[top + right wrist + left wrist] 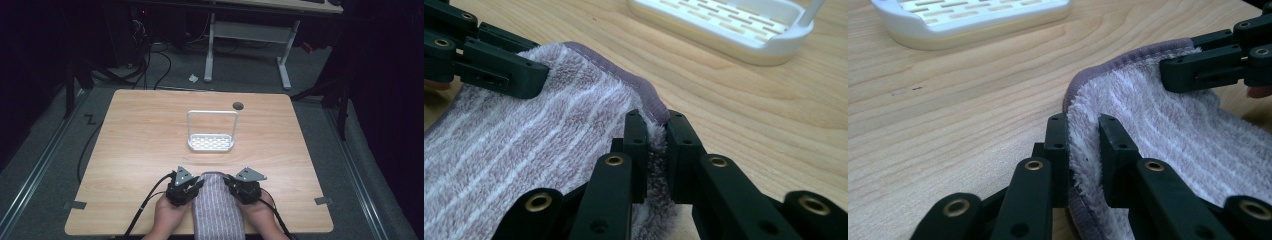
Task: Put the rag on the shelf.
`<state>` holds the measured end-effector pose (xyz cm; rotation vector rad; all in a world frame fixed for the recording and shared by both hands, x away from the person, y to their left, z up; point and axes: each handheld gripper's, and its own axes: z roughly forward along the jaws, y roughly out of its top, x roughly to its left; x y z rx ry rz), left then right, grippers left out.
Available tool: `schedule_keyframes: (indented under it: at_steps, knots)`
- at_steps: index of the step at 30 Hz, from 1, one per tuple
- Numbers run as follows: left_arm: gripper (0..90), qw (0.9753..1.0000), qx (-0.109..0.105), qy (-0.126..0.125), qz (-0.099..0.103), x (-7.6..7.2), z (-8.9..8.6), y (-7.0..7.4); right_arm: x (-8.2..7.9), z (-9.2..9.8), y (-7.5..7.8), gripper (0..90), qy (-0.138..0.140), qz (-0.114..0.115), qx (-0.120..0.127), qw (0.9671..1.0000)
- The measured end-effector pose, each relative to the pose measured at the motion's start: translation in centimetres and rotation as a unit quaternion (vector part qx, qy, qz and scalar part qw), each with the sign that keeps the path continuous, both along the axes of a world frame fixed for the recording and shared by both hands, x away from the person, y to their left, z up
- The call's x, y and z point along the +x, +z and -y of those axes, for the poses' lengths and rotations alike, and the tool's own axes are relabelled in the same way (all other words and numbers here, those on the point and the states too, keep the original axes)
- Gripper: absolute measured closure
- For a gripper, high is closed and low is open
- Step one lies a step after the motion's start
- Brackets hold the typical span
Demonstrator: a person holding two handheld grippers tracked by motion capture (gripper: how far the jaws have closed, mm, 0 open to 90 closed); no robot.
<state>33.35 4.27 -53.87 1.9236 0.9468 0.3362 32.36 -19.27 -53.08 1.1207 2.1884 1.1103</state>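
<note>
A lilac striped towel (pixel 216 205) lies at the table's front edge, between the person's two hands. My left gripper (pixel 186 186) is shut on its left far corner; in the left gripper view the fluffy towel edge (pixel 1083 145) is pinched between the black jaws. My right gripper (pixel 243 187) is shut on the right far corner, where the purple hem (pixel 655 107) runs in between the jaws. In each gripper view the other gripper's jaws hold the opposite corner of the towel (pixel 524 150). A white slotted rack (pixel 211 142) with a tall wire handle stands at mid-table, beyond the towel.
The wooden table (pixel 140 145) has a round grommet hole (pixel 238 105) near its far edge. Tape marks sit at the front corners (pixel 75 204). Cables trail from both grippers off the front edge. A white desk frame (pixel 247 35) stands on the floor behind.
</note>
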Motion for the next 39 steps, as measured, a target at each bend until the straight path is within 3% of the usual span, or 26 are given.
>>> schedule_keyframes:
  at_steps: [8,19,23,26,33,39]
  knots:
    - [76.6,0.9988,-0.013,0.028,0.037,-0.9,0.0,0.4,-0.7,-0.5,0.3,81.9,-0.017,0.031,0.0,0.9994]
    - [77.7,0.9937,-0.039,0.062,0.085,-1.4,0.3,1.7,-1.4,-0.3,1.7,83.0,-0.028,0.093,0.029,0.9949]
    - [77.7,0.991,-0.038,0.065,0.11,-1.3,0.4,3.1,-1.4,-0.2,2.9,83.0,-0.031,0.121,0.039,0.9914]
    - [77.9,0.9891,-0.051,0.07,0.119,-1.0,0.4,4.2,-1.3,-0.1,3.9,83.0,-0.031,0.135,0.044,0.9893]
    - [77.9,0.9841,-0.06,0.075,0.15,-0.6,0.5,7.0,-1.2,-0.2,6.7,82.9,-0.036,0.173,0.063,0.9822]
    - [78.1,0.9786,-0.065,0.074,0.18,-0.3,0.7,9.5,-0.9,-0.1,9.1,82.9,-0.038,0.202,0.071,0.9762]
